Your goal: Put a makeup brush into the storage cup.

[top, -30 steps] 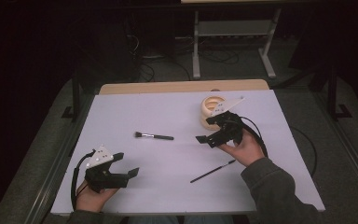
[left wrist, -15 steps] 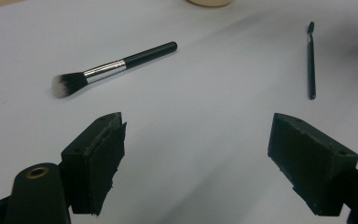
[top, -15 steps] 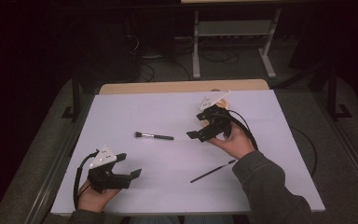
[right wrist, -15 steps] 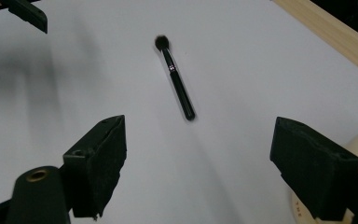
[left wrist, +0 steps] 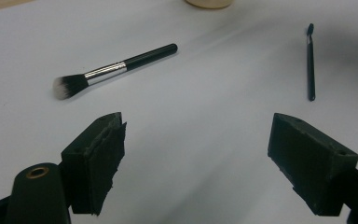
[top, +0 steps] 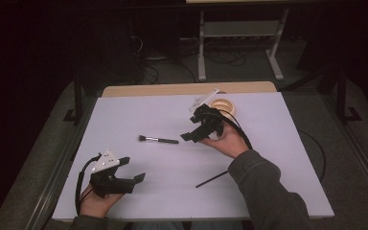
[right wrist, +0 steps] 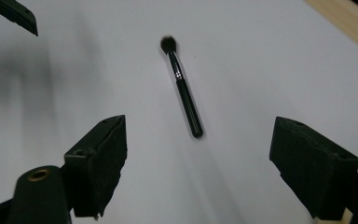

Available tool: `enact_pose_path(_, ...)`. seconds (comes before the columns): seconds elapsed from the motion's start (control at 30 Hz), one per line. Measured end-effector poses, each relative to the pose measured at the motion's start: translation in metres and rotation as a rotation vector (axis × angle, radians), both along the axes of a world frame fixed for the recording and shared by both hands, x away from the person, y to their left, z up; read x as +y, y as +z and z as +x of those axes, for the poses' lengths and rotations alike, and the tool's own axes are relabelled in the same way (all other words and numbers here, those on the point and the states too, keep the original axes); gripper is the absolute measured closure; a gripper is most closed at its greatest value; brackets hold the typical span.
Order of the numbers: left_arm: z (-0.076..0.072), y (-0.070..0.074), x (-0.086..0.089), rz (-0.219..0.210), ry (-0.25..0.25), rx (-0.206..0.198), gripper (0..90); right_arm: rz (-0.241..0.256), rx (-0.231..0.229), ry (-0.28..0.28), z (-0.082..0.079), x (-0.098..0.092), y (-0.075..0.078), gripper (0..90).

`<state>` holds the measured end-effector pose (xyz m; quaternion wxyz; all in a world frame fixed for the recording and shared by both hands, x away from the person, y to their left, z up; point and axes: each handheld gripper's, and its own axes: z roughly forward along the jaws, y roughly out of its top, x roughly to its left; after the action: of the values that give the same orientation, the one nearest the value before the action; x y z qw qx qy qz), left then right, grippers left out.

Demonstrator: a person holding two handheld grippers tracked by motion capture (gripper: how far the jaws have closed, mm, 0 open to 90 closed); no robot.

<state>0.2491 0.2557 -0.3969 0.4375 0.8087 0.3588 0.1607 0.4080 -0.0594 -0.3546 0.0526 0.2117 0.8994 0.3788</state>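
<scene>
Two grippers stand spread and empty: the right gripper (top: 191, 134) hangs at centre frame, aimed at the makeup brush (top: 158, 140) lying just to its left, while the left gripper (top: 133, 171) rests at lower left. Judging by that aim, the reach is in hand; next it must descend and straddle the handle crosswise.

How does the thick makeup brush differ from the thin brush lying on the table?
The thick makeup brush has a fluffy, pale-tipped head and a silver band; the thin brush is a slim dark stick with a tiny tip. The thick makeup brush lies near the table's middle, in front of the open right hand-held gripper; the thin brush lies nearer the person, beside the right forearm. Both lie flat on the white table, unheld.
</scene>
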Motion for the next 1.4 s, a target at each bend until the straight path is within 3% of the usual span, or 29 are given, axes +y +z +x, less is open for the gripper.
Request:
enact_pose_path(0.03,0.000,0.000,0.000,0.000,0.000,0.000,18.1,-0.009,-0.013,0.016,0.002,0.003,-0.002,18.1)
enact_pose_path(0.23,0.001,-0.001,-0.001,0.001,-0.005,0.002,18.1,-0.016,0.004,0.029,0.009,0.020,-0.006,20.2)
enact_pose_path(0.4,0.001,0.000,-0.001,-0.001,-0.003,0.003,18.1,-0.051,0.025,0.039,0.018,0.039,-0.014,21.6)
enact_pose_path(0.67,0.001,-0.001,-0.001,-0.006,0.002,0.004,17.7,-0.084,0.022,0.071,0.028,0.061,-0.022,24.1)
enact_pose_path(0.83,0.001,0.000,-0.001,-0.016,0.000,0.004,17.7,-0.104,0.022,0.069,0.031,0.067,-0.026,26.1)
enact_pose_path(1.0,0.002,0.000,-0.002,-0.007,-0.007,0.001,17.7,-0.103,0.060,0.069,0.035,0.075,-0.038,30.4)
enact_pose_path(1.13,0.001,0.000,-0.002,-0.005,-0.007,0.011,17.7,-0.139,0.058,0.072,0.037,0.079,-0.044,32.6)
enact_pose_path(1.4,0.002,0.000,-0.002,-0.004,-0.010,0.002,17.7,-0.167,0.072,0.087,0.041,0.083,-0.056,40.6)
